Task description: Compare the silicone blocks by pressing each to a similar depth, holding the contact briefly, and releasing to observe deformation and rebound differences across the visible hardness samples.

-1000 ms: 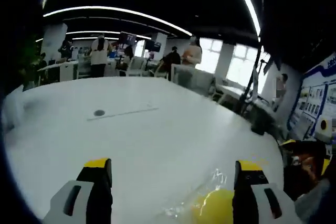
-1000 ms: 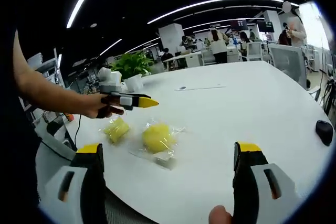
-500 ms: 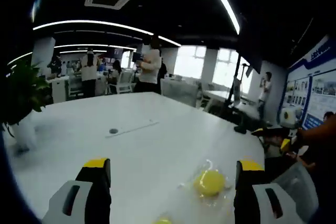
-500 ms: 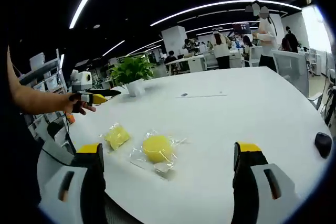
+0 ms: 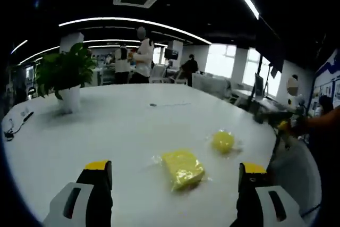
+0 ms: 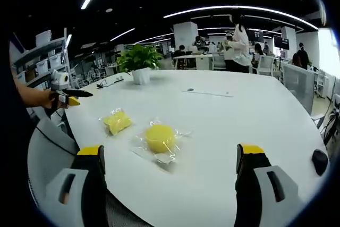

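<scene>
Left gripper view: wrapped round block (image 5: 223, 141) blurred.

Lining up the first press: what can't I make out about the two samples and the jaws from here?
- Any hardness labels on the square block and round block: too small, behind glare on wrinkled wrappers.
- Block undersides: hidden against the table.
- Left gripper: jaws' gap too small in right gripper view.

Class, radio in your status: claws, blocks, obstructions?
Both claws open, empty, off the table. Square block and round block bagged, untouched. Nothing in the way.
</scene>
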Demonstrator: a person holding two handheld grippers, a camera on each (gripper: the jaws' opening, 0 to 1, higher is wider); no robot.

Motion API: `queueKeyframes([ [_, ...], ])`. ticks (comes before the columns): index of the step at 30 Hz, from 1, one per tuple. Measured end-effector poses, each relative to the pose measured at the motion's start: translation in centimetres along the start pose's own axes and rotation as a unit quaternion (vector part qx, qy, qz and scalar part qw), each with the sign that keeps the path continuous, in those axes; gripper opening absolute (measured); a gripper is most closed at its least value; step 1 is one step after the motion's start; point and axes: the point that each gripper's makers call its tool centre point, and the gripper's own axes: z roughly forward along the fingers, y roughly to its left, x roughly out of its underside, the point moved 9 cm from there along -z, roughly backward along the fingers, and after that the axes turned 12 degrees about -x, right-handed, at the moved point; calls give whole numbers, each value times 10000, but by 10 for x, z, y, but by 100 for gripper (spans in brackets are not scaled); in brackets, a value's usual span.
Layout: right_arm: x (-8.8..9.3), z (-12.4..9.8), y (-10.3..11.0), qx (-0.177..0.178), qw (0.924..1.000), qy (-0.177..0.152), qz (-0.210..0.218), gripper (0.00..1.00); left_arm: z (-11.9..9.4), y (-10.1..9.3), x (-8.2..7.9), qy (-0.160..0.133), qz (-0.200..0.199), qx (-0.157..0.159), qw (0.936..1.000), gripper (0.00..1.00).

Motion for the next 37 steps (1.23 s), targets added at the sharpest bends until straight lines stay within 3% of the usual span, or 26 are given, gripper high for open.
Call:
queueKeyframes([
  [2, 3, -2, 4, 16, 9998, -197, 103, 97, -9, 5, 3, -15, 44, -102, 9999, 100],
  [8, 19, -11, 7, -12, 9998, 3, 214, 97, -26, 12, 11, 52, -151, -244, 9996, 100],
  [16, 23, -12, 3, 99, 9994, 195, 278, 97, -16, -1, 9, 99, 27, -94, 9999, 100],
  [28, 18, -9, -9, 118, 9989, 222, 408, 97, -5, 10, -14, -124, -131, -210, 9996, 100],
  [37, 22, -6, -12, 141, 9983, 212, 528, 96, -8, 7, -9, -83, -144, -326, 9993, 100],
])
